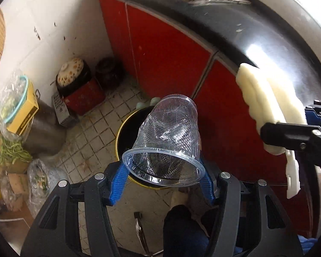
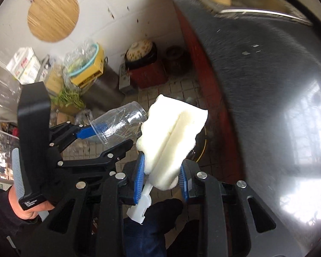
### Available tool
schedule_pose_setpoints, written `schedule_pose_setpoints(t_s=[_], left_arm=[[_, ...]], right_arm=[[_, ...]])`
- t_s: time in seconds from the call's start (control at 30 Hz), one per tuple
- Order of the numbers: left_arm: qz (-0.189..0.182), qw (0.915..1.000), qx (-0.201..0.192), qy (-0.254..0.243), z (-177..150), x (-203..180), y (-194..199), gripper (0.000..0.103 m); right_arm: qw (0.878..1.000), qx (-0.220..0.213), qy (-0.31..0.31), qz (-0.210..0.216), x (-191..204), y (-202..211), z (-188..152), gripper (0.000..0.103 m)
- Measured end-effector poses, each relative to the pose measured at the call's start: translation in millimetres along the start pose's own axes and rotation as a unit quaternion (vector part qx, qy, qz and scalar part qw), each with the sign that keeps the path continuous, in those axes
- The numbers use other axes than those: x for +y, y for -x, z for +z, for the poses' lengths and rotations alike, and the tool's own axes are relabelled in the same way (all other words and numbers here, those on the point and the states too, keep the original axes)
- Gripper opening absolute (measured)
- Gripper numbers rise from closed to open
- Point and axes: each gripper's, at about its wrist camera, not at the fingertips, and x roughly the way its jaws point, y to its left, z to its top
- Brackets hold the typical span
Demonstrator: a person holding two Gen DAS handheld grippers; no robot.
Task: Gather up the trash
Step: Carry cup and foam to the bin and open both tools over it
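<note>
Grubby floor tiles and red cabinet doors under a dark counter fill our view, with bagged clutter along the left wall. Going left to right: our left tongs clamp the rim end of a clear plastic cup, hanging directly above the black, yellow-rimmed bin on the floor. To the right, our right tongs grip a cream sponge brush with a white handle — narrow, closed on it, just beside the cup. Both pieces are picked up and carried over; we judge only the drop is left — cup first, brush needing a nudge leftward.
</note>
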Motion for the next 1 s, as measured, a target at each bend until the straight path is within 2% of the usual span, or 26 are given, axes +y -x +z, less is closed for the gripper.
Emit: schedule_pose_setpoints(t_s=[0.17,0.37,0.47,0.53,0.6,0.67,0.77,0.83,1.0], left_arm=[[-0.016,0.9994,0.021,0.021,-4,21,-51,0.058],[-0.033,0.9986,0.031,0.028,0,32,-79,0.061],[-0.033,0.9989,0.028,0.019,4,31,-81,0.063],[-0.032,0.9990,0.029,0.014,5,29,-81,0.067],[-0.027,0.9991,0.031,0.009,6,29,-82,0.077],[-0.022,0.9993,0.028,0.012,7,32,-82,0.082],[-0.021,0.9993,0.029,0.013,8,36,-81,0.082],[-0.022,0.9993,0.027,0.012,8,36,-78,0.083],[-0.021,0.9997,0.009,-0.003,11,24,-48,0.086]], right_arm=[[0.999,0.040,0.009,-0.018,-1,-62,20,0.029],[0.997,0.068,0.016,-0.030,5,-93,33,0.030],[0.997,0.069,0.016,-0.035,5,-97,38,0.033],[0.997,0.067,0.015,-0.035,5,-96,41,0.041],[0.997,0.067,0.016,-0.035,6,-96,43,0.050],[0.997,0.066,0.021,-0.039,7,-94,46,0.055],[0.997,0.064,0.018,-0.038,8,-90,47,0.060],[0.998,0.059,0.017,-0.031,10,-83,46,0.069],[0.999,0.029,0.022,-0.032,16,-49,45,0.069]])
